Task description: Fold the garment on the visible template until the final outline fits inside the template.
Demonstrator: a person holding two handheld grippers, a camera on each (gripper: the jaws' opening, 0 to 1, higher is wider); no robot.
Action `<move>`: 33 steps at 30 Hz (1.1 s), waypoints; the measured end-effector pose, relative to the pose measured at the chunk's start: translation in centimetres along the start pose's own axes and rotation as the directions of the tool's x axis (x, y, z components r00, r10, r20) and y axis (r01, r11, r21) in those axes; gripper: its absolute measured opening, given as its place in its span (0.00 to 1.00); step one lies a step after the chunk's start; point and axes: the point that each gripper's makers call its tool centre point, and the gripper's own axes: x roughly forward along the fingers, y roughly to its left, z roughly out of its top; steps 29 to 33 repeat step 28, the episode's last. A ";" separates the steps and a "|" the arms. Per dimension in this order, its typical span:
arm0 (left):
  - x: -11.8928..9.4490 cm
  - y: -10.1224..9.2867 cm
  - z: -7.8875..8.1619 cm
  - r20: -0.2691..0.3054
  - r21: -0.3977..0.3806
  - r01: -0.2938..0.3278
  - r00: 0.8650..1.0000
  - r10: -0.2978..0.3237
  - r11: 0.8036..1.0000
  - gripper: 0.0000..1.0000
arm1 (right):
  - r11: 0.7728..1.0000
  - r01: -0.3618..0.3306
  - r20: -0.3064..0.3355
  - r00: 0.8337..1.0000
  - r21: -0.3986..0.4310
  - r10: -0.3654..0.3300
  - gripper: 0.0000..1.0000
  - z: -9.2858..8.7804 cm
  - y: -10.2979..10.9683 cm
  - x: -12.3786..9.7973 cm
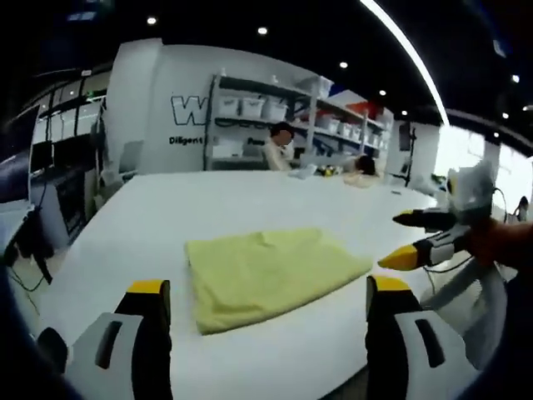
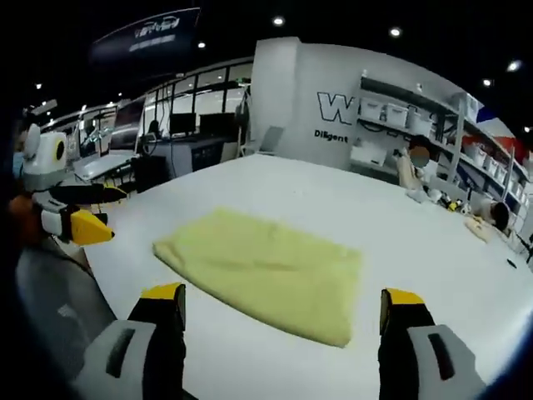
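1. Garment (image 1: pixel 266 275), yellow, folded, flat on white counter (image 1: pixel 250 200), centred between both tongs.
2. Left tongs (image 1: pixel 265 300) released, empty, just short of near edge.
3. Right tongs (image 2: pixel 283 304) likewise released, empty, equally near.

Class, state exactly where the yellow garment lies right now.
The folded yellow garment lies flat on the white table, ahead of both open grippers and touching neither: centred in each view.

The garment (image 1: pixel 266 275) is plain pale yellow, without pattern. It lies on a white counter (image 1: pixel 250 200). Each gripper (image 1: pixel 262 296) is grey and black, yellow-tipped.
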 end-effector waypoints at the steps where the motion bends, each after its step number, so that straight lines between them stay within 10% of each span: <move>1: 0.1 -0.2 0.5 0.012 -0.066 0.015 1.000 -0.014 0.998 0.99 | 1.000 0.001 -0.001 1.000 -0.007 -0.001 1.00 0.1 0.0 -0.1; 3: 0.2 0.2 2.3 0.101 -0.035 0.024 0.995 -0.020 0.999 0.99 | 1.000 0.003 0.012 1.000 -0.017 -0.003 1.00 0.4 -0.1 -0.3; 33: 1.0 1.6 1.3 0.060 -0.041 0.059 0.997 -0.056 0.997 0.99 | 1.000 -0.013 -0.022 1.000 -0.006 0.012 1.00 -0.9 -1.0 0.4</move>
